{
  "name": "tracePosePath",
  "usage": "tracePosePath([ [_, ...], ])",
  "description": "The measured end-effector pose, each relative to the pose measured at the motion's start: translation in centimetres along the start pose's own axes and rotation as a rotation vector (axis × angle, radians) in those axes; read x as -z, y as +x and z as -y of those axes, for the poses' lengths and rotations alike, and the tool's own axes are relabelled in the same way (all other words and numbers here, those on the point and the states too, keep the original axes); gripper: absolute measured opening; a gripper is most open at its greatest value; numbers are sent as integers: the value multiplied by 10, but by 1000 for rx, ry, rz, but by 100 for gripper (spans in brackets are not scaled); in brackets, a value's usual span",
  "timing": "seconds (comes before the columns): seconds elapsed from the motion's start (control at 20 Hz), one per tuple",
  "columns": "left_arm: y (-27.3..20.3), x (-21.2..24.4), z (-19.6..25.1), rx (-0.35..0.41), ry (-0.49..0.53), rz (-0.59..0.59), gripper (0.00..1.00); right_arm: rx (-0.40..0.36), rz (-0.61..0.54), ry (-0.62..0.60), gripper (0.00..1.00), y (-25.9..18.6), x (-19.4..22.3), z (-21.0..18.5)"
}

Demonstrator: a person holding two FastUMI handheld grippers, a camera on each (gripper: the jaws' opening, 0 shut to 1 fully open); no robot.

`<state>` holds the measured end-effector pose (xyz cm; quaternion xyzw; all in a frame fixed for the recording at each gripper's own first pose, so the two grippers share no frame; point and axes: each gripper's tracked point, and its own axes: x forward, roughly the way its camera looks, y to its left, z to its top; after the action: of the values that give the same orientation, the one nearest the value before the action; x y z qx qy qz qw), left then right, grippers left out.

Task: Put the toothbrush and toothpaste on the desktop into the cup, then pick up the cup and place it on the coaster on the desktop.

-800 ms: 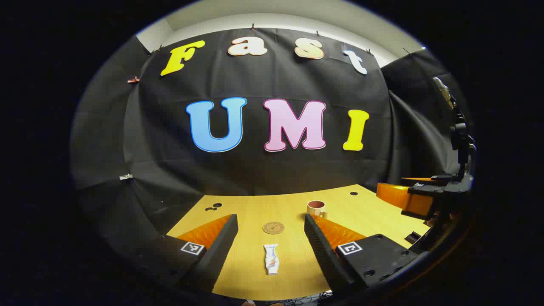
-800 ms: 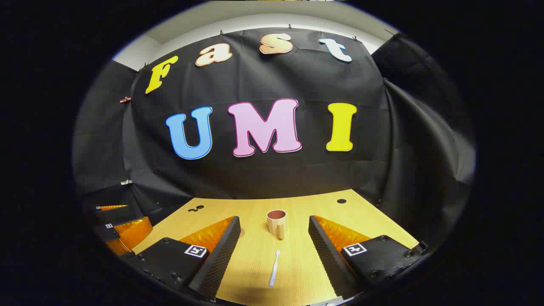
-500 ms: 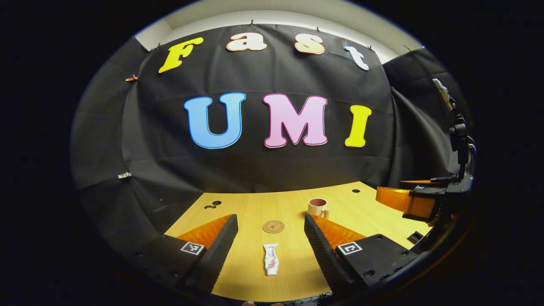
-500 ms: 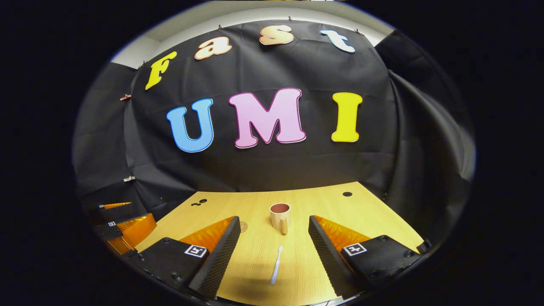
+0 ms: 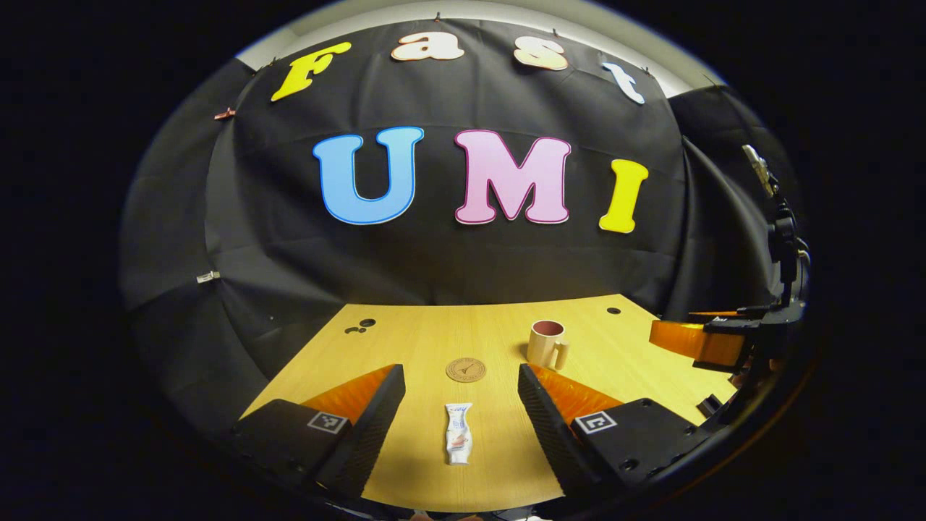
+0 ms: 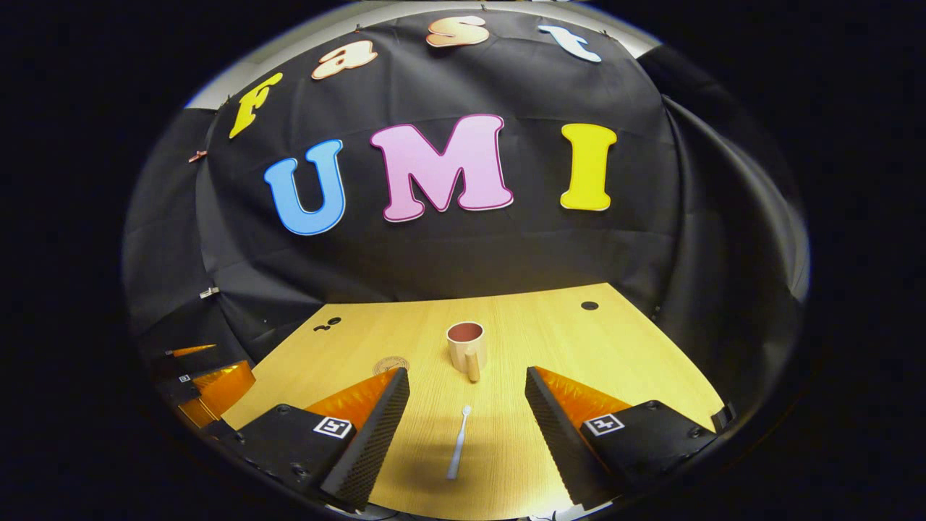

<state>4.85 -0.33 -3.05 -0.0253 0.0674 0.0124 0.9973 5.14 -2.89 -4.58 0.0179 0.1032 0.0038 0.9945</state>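
White toothpaste (image 5: 458,443) is seen flat on the desktop (image 5: 434,340), framed between the parted jaws of the left gripper (image 5: 460,405); its print is too small to read. The toothbrush (image 6: 458,441) lies likewise before the released right gripper (image 6: 466,409). The cup (image 6: 464,345) at 12 o'clock stands empty, the coaster (image 5: 465,370) bare: nothing done yet.

One toothpaste tube (image 5: 459,442), one toothbrush (image 6: 459,450), one cup (image 5: 546,344) with one handle, one round coaster (image 5: 465,370), one wooden desktop (image 5: 434,340), two grippers, left gripper (image 5: 461,405), right gripper (image 6: 466,409), two fingers each.
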Motion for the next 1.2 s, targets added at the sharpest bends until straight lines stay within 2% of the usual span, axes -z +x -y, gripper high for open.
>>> tracePosePath([
  [0.3, 22, 19, 2, -1, 10, -62, 98, 16, -65, 25, 99, 25, 12, 19],
  [0.55, 47, 53, 7, 36, -82, -196, 98, 7, -120, 17, 99, 40, 25, 28],
  [0.8, 77, 88, -3, 6, -21, -310, 98, -1, -187, 23, 98, 60, 34, 42],
  [1.2, 138, 150, -12, -22, -67, -537, 99, -36, -270, -15, 99, 86, 50, 61],
])
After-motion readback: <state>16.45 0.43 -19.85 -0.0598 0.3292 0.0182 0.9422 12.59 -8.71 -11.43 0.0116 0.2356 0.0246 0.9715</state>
